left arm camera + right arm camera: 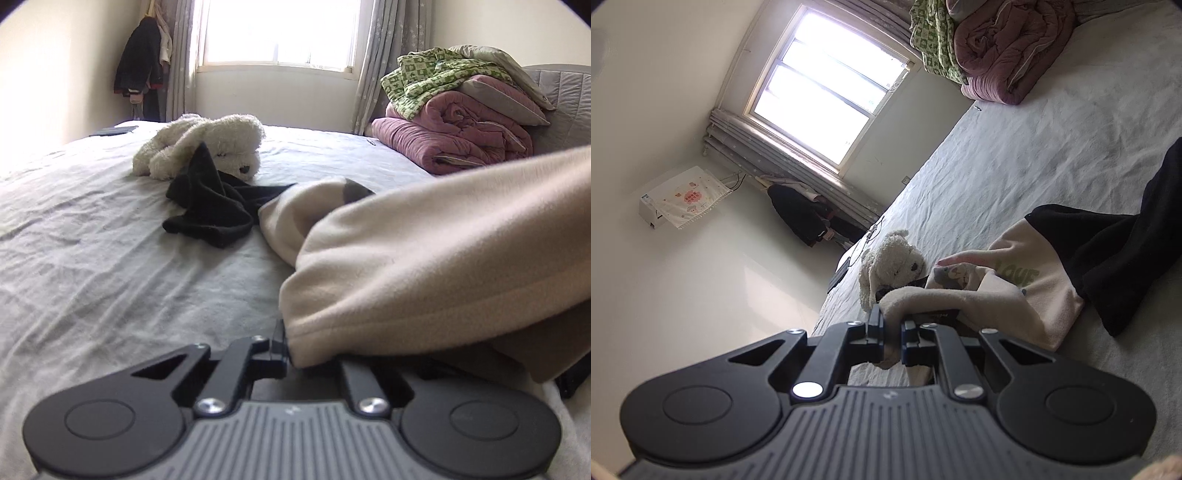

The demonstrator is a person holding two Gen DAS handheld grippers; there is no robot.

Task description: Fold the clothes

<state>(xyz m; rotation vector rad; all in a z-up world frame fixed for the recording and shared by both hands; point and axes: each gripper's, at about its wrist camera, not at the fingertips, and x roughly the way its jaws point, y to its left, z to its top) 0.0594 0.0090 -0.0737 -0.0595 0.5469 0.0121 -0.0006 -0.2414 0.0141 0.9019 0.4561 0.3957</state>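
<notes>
On the wide bed (110, 258), covered by a wrinkled pale sheet, a cream fleece garment (443, 266) lies toward the right side, and both grippers hold it by its edges. The left gripper (286, 354) is clamped tight on the hem at the garment's near corner; its left finger (277, 343) shows beside the cloth while the other is hidden beneath the fold. The right gripper (892, 339) is clenched on a bunched edge of the same garment (1015, 295), with a roll of fleece pinched between its two fingers and draped over them. In the right wrist view the garment shows green lettering and a small printed figure, and a person's hand (964, 260) rests on it near that print. A black garment (210, 206) lies crumpled just beyond the cream one, touching its far edge, and a white plush dog (207, 144) sits right behind the black cloth. Left of the garments, the sheet is bare across a broad stretch reaching to the bed's left edge. At the far right corner, against the grey headboard (561, 96), a stack of folded quilts (458, 122) stands well apart from the clothes. Past the bed's far edge are a window (277, 33) with curtains and hanging coats (142, 59) in the corner.
</notes>
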